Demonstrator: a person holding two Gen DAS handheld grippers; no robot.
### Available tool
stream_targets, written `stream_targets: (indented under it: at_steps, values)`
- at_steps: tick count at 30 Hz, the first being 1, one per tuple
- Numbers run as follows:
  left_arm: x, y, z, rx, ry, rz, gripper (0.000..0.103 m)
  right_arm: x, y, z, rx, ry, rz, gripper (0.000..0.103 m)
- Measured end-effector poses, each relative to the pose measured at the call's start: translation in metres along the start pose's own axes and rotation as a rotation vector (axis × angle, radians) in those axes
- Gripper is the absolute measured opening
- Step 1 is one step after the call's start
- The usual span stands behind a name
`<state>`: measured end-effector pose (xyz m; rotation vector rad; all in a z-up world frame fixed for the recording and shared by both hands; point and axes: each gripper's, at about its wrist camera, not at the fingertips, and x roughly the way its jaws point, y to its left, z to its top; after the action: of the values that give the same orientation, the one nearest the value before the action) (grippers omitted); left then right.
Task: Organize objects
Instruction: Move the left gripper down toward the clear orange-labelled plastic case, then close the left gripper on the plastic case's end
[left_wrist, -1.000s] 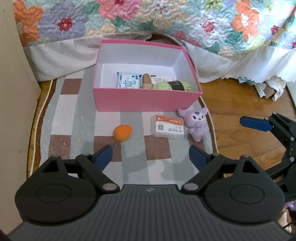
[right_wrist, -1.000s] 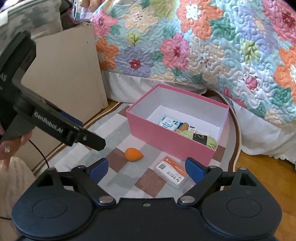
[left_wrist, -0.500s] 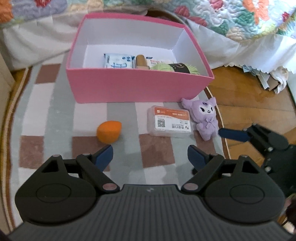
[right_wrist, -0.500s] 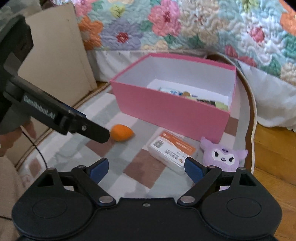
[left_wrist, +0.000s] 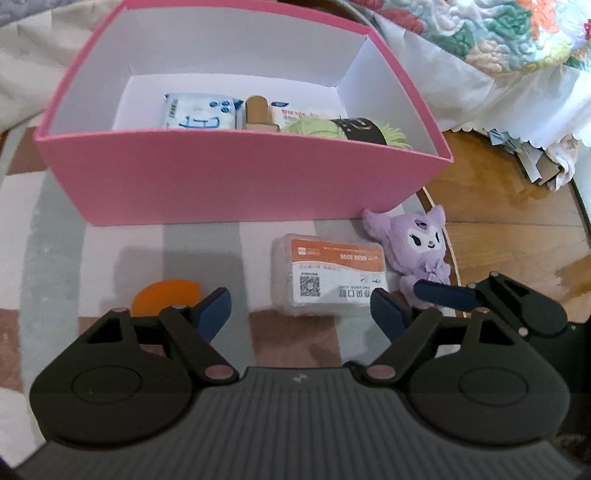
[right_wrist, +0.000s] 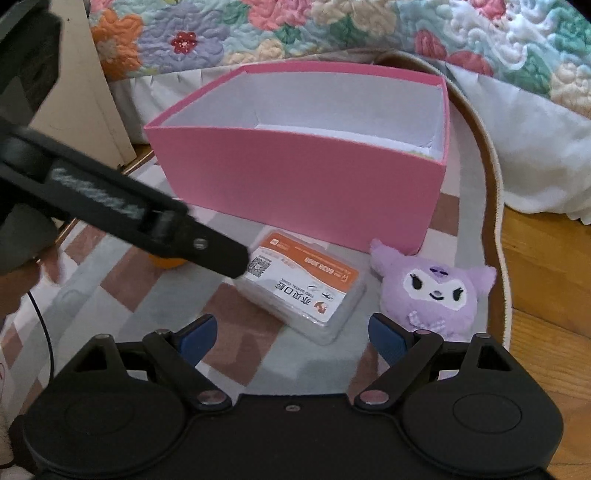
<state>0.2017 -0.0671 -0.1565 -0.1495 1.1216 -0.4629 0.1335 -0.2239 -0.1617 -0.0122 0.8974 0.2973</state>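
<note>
A pink box (left_wrist: 236, 177) stands on the checked rug and holds a tissue pack (left_wrist: 199, 116), a small wooden piece (left_wrist: 258, 110) and green yarn (left_wrist: 332, 131). In front of it lie an orange sponge (left_wrist: 162, 297), a clear plastic box with an orange label (left_wrist: 328, 275) and a purple plush toy (left_wrist: 421, 245). My left gripper (left_wrist: 301, 312) is open and empty, low over the rug just short of the plastic box. My right gripper (right_wrist: 291, 338) is open and empty, close before the plastic box (right_wrist: 303, 290) and the plush (right_wrist: 436, 291). The pink box (right_wrist: 303, 177) stands behind them.
A flowered quilt (right_wrist: 332, 29) and white bed skirt hang behind the box. A beige board (right_wrist: 92, 110) stands at the left. Wooden floor (left_wrist: 517, 229) lies right of the rug edge, with crumpled paper (left_wrist: 535, 162) near the bed.
Both grippers have moved forward and down toward the objects in front of the pink box. The right gripper's finger now reaches beside the plush. Both stay open.
</note>
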Motion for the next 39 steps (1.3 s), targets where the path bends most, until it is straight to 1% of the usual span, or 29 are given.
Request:
stream_targets:
  at_steps: [1, 2, 4, 6, 7, 10, 12, 14, 16, 19, 23, 25, 26, 28, 31, 32, 35, 39]
  values:
    - [0.004, 0.001, 0.000, -0.006, 0.001, -0.005, 0.074, 0.002, 0.000, 0.000, -0.005, 0.000, 0.005, 0.091]
    - [0.007, 0.002, -0.001, -0.014, -0.003, -0.008, 0.073, 0.005, 0.001, 0.000, -0.013, 0.000, 0.007, 0.091]
    - [0.013, 0.005, -0.003, -0.033, -0.020, -0.026, 0.066, 0.010, 0.001, 0.001, -0.022, -0.001, 0.002, 0.091]
    - [0.019, 0.008, -0.004, -0.048, -0.024, -0.045, 0.064, 0.017, -0.001, 0.003, -0.011, -0.001, 0.002, 0.091]
    - [0.023, 0.010, -0.004, -0.055, -0.020, -0.056, 0.059, 0.021, -0.002, 0.004, -0.001, 0.000, 0.002, 0.091]
    - [0.028, 0.016, -0.008, -0.089, -0.005, -0.119, 0.051, 0.027, -0.004, 0.004, 0.032, 0.003, 0.015, 0.091]
    - [0.028, 0.018, -0.011, -0.125, -0.011, -0.131, 0.051, 0.028, -0.003, 0.003, 0.039, 0.009, 0.026, 0.092]
    - [0.026, 0.018, -0.013, -0.136, 0.000, -0.129, 0.051, 0.027, 0.003, 0.003, 0.026, 0.035, 0.014, 0.093]
    - [0.023, 0.018, -0.017, -0.166, 0.036, -0.150, 0.051, 0.023, 0.006, 0.003, 0.021, 0.033, 0.012, 0.093]
    - [0.017, 0.019, -0.031, -0.196, 0.085, -0.178, 0.051, 0.019, 0.006, 0.001, 0.060, 0.047, 0.010, 0.093]
    - [0.012, 0.018, -0.045, -0.210, 0.076, -0.161, 0.047, 0.016, 0.006, -0.008, 0.101, 0.064, 0.039, 0.093]
    - [0.012, 0.017, -0.045, -0.197, 0.071, -0.144, 0.046, 0.015, 0.011, -0.011, 0.095, 0.059, 0.025, 0.093]
    - [0.013, 0.017, -0.045, -0.188, 0.069, -0.123, 0.048, 0.015, 0.012, -0.012, 0.092, 0.059, 0.017, 0.093]
    - [0.015, 0.022, -0.044, -0.196, 0.052, -0.135, 0.051, 0.016, 0.014, -0.012, 0.086, 0.065, 0.010, 0.094]
    - [0.019, 0.035, -0.043, -0.266, 0.076, -0.180, 0.050, 0.023, 0.011, -0.012, 0.093, 0.078, 0.023, 0.095]
    - [0.020, 0.036, -0.043, -0.269, 0.072, -0.189, 0.050, 0.026, 0.011, -0.012, 0.105, 0.076, 0.032, 0.095]
    - [0.021, 0.033, -0.041, -0.248, 0.044, -0.191, 0.050, 0.031, 0.008, -0.013, 0.126, 0.074, 0.069, 0.097]
    - [0.022, 0.026, -0.041, -0.215, 0.008, -0.168, 0.053, 0.034, 0.017, -0.021, 0.070, 0.023, 0.028, 0.100]
